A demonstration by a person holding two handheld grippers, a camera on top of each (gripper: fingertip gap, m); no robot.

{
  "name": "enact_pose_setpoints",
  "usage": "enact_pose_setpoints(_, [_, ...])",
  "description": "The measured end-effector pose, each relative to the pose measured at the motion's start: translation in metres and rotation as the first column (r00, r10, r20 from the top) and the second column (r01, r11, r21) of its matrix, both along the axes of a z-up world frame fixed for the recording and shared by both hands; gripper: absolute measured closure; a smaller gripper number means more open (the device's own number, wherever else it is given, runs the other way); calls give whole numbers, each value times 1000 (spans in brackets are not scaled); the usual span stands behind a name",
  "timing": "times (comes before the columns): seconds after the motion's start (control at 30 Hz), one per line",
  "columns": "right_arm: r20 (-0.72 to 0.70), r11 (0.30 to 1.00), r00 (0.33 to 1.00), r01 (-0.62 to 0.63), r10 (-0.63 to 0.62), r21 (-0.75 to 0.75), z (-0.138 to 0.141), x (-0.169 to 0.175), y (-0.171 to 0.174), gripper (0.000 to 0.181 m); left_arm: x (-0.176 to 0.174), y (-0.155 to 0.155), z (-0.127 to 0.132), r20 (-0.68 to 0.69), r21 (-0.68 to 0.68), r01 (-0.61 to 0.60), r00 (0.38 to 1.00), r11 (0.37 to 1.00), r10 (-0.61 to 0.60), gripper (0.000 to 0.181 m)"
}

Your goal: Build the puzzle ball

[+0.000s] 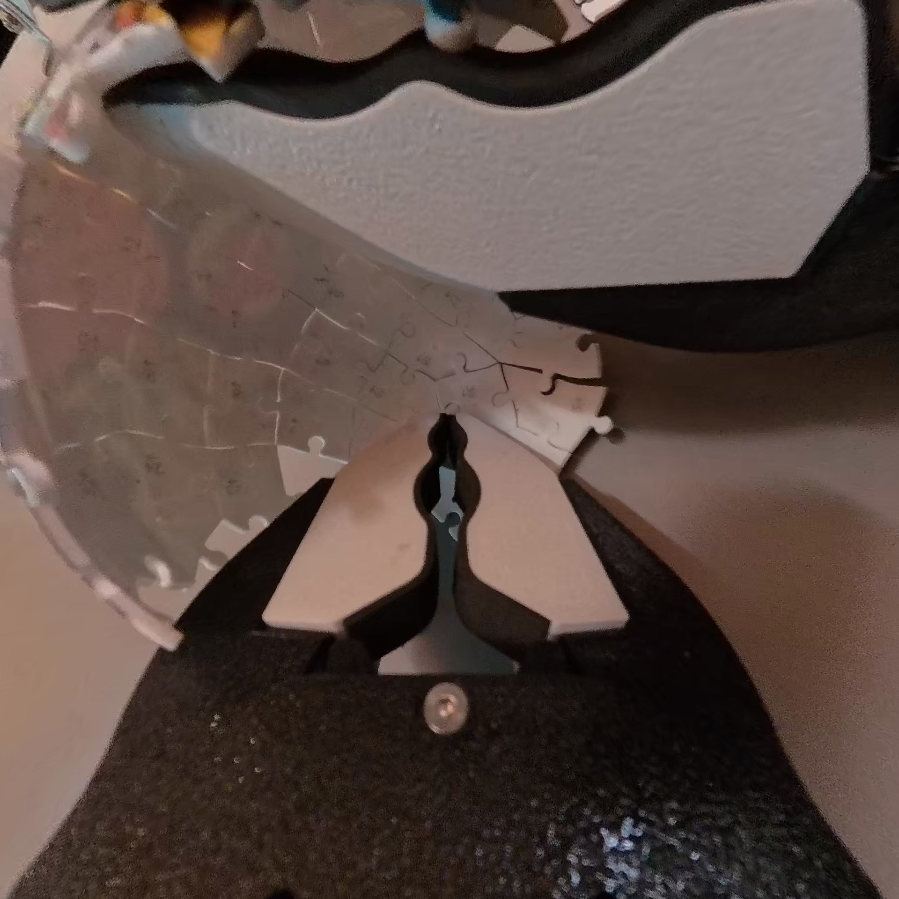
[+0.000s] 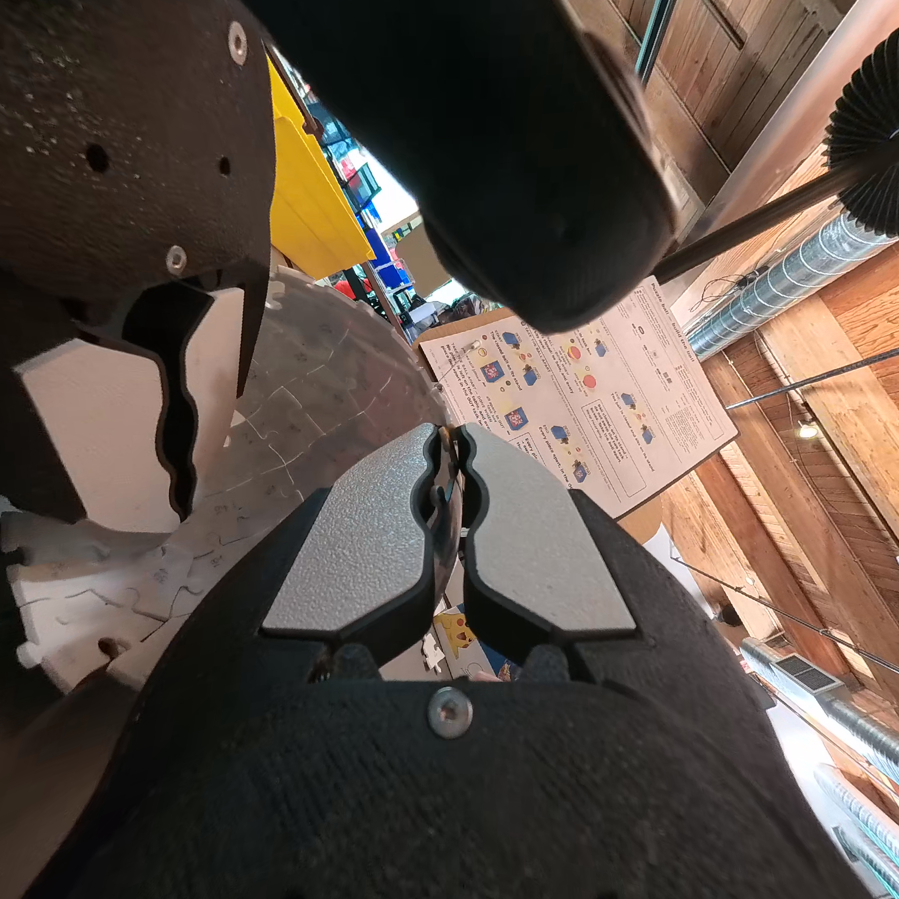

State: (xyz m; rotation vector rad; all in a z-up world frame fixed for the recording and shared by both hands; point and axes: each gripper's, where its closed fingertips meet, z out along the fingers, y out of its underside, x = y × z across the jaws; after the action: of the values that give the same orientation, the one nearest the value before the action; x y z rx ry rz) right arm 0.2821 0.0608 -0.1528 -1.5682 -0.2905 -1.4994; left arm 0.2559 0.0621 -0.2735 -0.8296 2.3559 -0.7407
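The puzzle ball is a partly built curved shell (image 1: 194, 365), seen from its pale inner side with jigsaw seams and tabs along its edges. My left gripper (image 1: 447, 423) is shut on the shell's edge, and a sliver of it shows between the fingers. The right gripper's white finger (image 1: 535, 170) lies across the top of this view, against the shell. In the right wrist view, my right gripper (image 2: 450, 438) is shut on the shell's rim, with the shell (image 2: 316, 379) to its left. The left gripper's fingers (image 2: 97, 413) hold the shell at the left.
A printed instruction sheet on a board (image 2: 584, 389) stands behind the shell. A yellow bin (image 2: 311, 194) is farther back. A box with a yellow cartoon figure (image 2: 457, 627) lies below. Blurred coloured pieces (image 1: 209, 34) show at the top. The tan tabletop (image 1: 729, 486) lies beneath.
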Motion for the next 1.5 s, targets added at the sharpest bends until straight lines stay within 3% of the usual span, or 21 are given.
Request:
enact_pose_setpoints(0.27, [-1,1000,1000,4,-4,1,0,-1,-2,175,-1,0,2,30,16,8,1000,1000,-8,181])
enact_pose_setpoints(0.73, [-48,1000,999,-20,21,16,-2,0,-4,175,-17,38,66,298,-133,-27,952,991,66,175])
enact_pose_setpoints(1.13, [-107,999,994,-25,28,29,-4,5,-5,175,-22,58,72,424,12,38,905,999,-39,154])
enact_pose_setpoints(1.27, [-140,999,989,-35,39,31,-5,9,-4,175,-30,48,80,476,89,136,864,987,-162,149])
enact_pose_setpoints(1.4, [-191,998,980,-50,55,32,-5,12,-3,175,-26,54,63,476,270,155,837,950,-272,146])
enact_pose_setpoints(1.5, [-234,998,970,-57,64,37,-7,15,-3,175,-22,60,52,450,314,150,846,937,-286,145])
